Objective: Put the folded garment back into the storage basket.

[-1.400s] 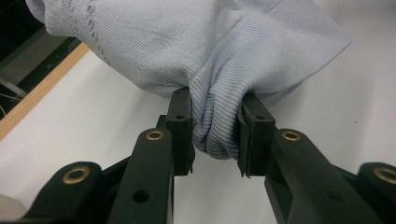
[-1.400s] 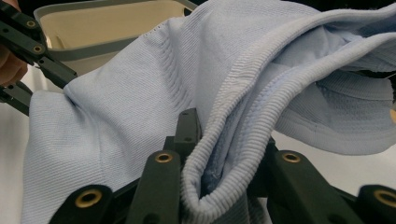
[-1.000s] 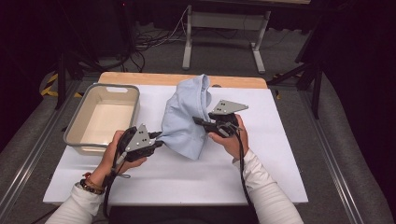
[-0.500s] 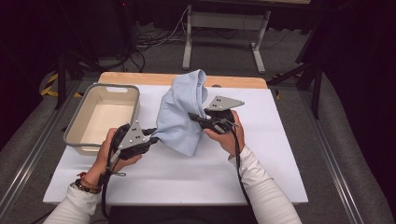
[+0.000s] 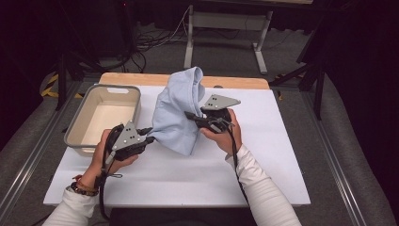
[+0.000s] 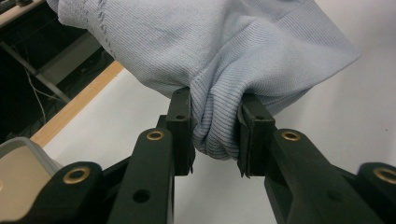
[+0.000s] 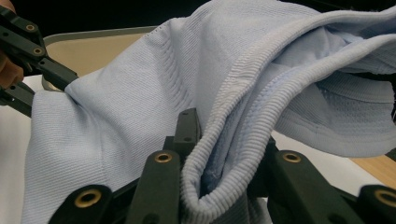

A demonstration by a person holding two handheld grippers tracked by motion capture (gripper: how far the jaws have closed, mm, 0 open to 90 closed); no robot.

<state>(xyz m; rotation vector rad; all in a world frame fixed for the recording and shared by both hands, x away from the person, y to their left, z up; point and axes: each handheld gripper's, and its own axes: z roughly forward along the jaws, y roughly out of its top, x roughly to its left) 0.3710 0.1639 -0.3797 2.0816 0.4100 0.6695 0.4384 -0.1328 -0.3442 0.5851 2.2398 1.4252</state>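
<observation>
right tongs tips: buried in garment fold | bin (mostly hidden behind cloth)

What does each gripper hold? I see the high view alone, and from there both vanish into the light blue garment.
Observer: The left gripper pinches a bunched fold of the light blue knit garment between its jaws.
Operator: And the right one?
Observer: The right gripper clamps a thick ribbed hem folded over itself.
Operator: What lies behind the garment?
Observer: In the right gripper view, the beige bin sits behind it.
</observation>
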